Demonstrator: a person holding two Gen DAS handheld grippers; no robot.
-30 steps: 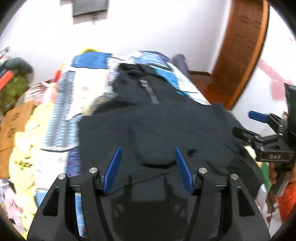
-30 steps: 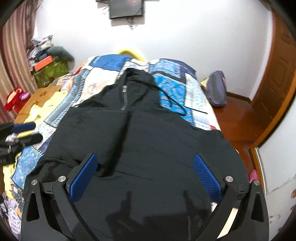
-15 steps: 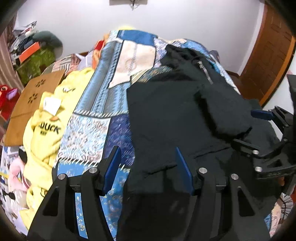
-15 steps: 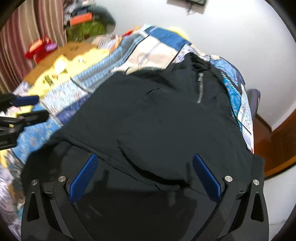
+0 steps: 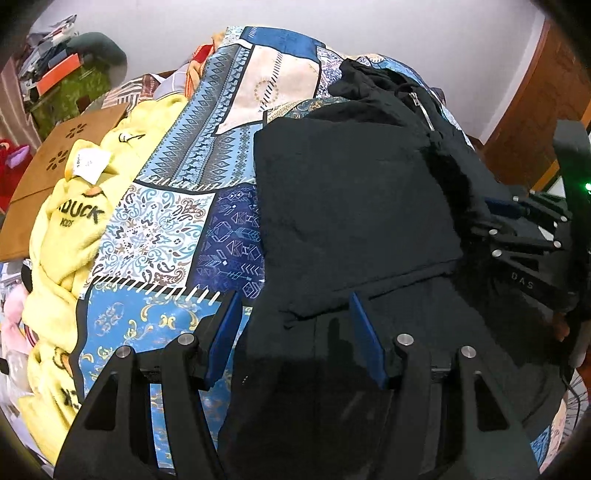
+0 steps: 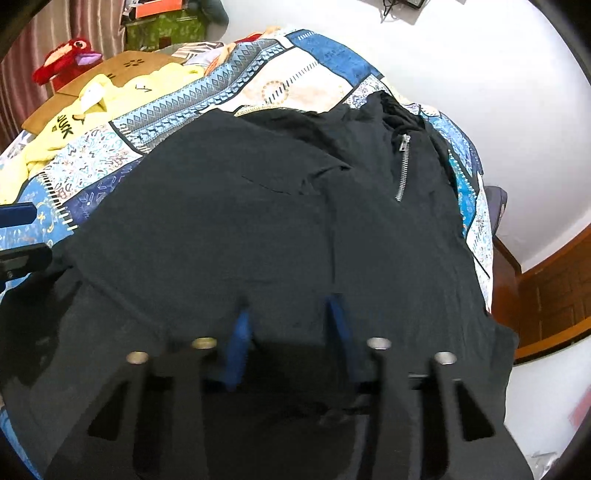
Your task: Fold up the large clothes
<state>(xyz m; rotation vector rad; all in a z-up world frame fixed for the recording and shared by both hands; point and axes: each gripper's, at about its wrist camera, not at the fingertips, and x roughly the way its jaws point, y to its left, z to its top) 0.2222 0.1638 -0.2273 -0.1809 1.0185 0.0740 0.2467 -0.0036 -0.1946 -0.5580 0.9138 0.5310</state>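
Observation:
A large black hooded jacket (image 5: 354, 199) with a silver zipper (image 6: 403, 166) lies spread on a patchwork bedspread (image 5: 162, 229), its sleeves folded in over the body. It also shows in the right wrist view (image 6: 229, 229). My left gripper (image 5: 295, 325) is open, low over the jacket's near left hem. My right gripper (image 6: 288, 325) has its blue pads narrowed to a smaller gap with black cloth between them; a firm pinch cannot be told. The right gripper also shows in the left wrist view (image 5: 517, 229) at the jacket's right side.
A yellow garment (image 5: 70, 221) printed DUCK lies on the bed's left side. A brown cardboard box (image 5: 48, 173), a red plush toy (image 6: 70, 59) and green boxes (image 6: 162, 26) stand beyond it. A wooden door (image 5: 532, 110) is at the right.
Both grippers have dropped lower and closer to the jacket's near hem. The right gripper's jaws have narrowed from wide open. The left view has swung left, showing more bedspread.

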